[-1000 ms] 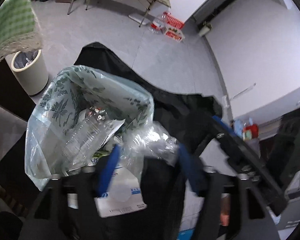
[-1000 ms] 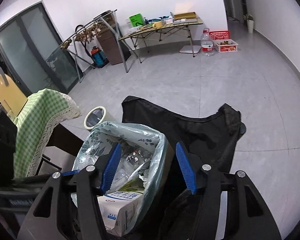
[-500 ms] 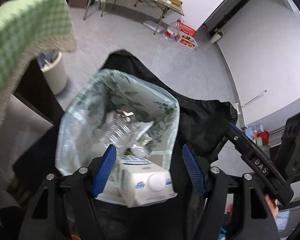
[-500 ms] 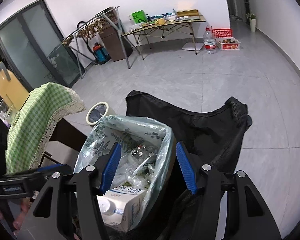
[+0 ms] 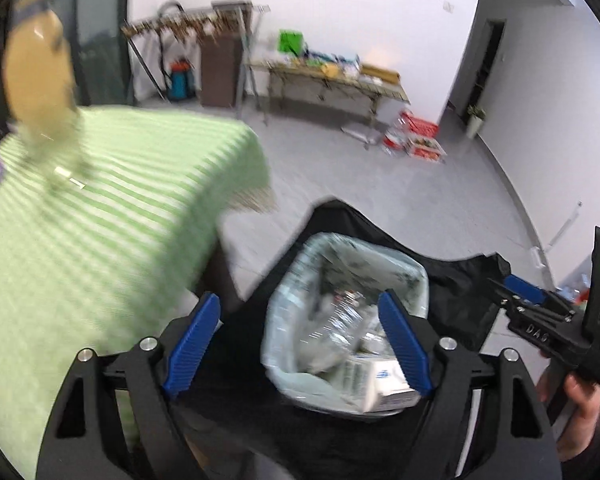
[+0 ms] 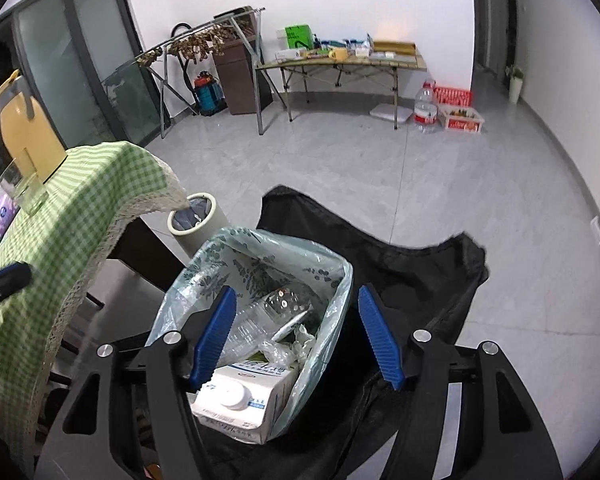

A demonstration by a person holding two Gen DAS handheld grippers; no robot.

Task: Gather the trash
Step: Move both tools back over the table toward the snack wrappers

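Two wrist-camera views, both looking down at a trash bag [image 6: 256, 264] of pale green, leaf-printed plastic, standing open on a black folding chair [image 6: 420, 276] at near centre. Bag already holding a good deal: a white milk carton [image 6: 240, 396] with a round cap lying at the near side, a crushed clear plastic bottle [image 6: 276, 304] above it, crumpled wrappers between. Right gripper [image 6: 296, 338] hovering just above the bag mouth, blue-padded jaws wide apart, nothing between them. Left gripper [image 5: 300, 344] likewise spread and empty, its view smeared by motion blur, aimed partly at the bag [image 5: 340, 320] and partly leftward toward a table draped in a green checked cloth [image 5: 100, 216]. On that table, far left: a yellow jug [image 6: 24, 128], a clear glass [image 6: 24, 192] just beside it, a purple tissue pack [image 6: 0, 216] nearer the edge; impossible to tell whether any of these counts as trash. A small round bin [image 6: 198, 220] on the floor beside the table, just beyond the bag. Far across the grey floor, a folding table [image 6: 340, 60] with clutter, a large water bottle [image 6: 426, 108] and red crates [image 6: 456, 108] to its right. Judged well along: several pieces bagged, neither tool carrying anything, a further pick from the clothed table probably next, if anything remains.
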